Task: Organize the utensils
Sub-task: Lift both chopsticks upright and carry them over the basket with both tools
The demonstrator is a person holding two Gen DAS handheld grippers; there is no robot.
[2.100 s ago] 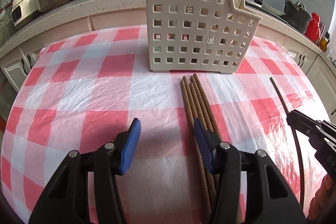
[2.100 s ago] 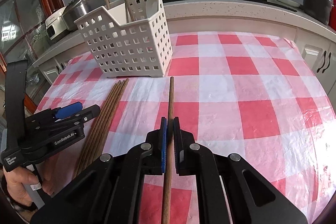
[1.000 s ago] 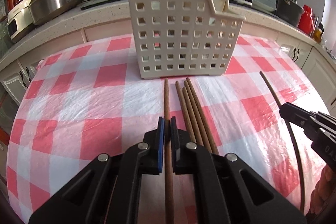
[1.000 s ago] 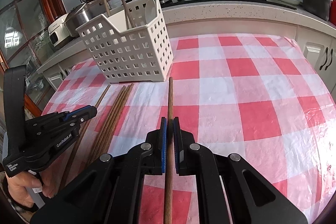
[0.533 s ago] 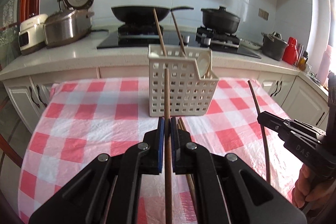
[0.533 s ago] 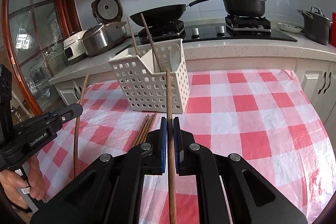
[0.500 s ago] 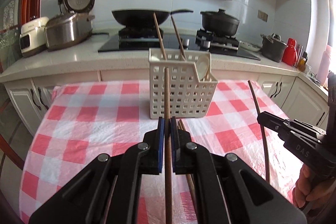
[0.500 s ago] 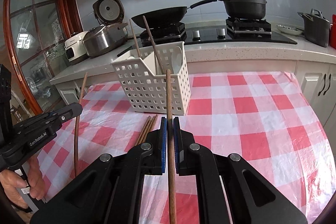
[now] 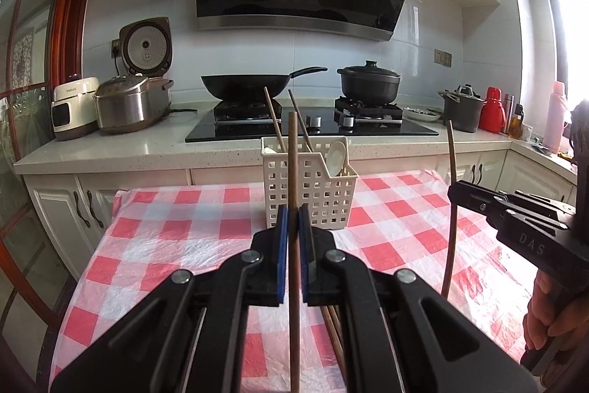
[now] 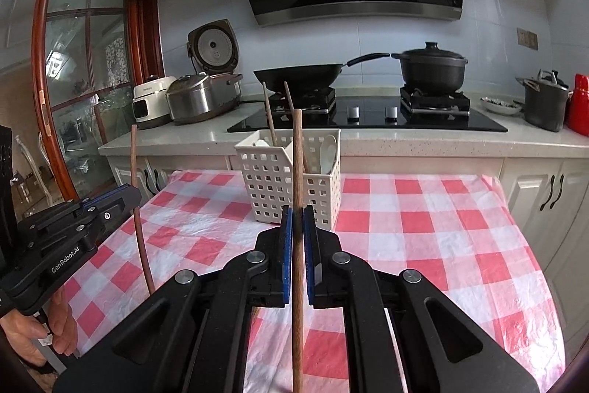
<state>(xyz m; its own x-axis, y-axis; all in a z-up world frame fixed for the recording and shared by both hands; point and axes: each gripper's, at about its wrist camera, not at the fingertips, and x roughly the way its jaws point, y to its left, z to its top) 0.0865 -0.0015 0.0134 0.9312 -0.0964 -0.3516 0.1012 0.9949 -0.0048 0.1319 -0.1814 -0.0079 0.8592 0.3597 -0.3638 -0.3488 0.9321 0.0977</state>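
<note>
Both wrist views face the basket (image 9: 309,186) (shared), raised, near

We see two grippers, the left gripper (image 9: 293,220) and the right gripper (image 10: 297,220), and each one holds one chopstick (image 9: 293,164). Two more chopsticks (image 9: 274,120) stand in the one white basket (image 9: 324,183), with one white spoon (image 9: 337,157). A few more chopsticks (image 9: 333,319) lie on the table; we cannot count them.
</note>
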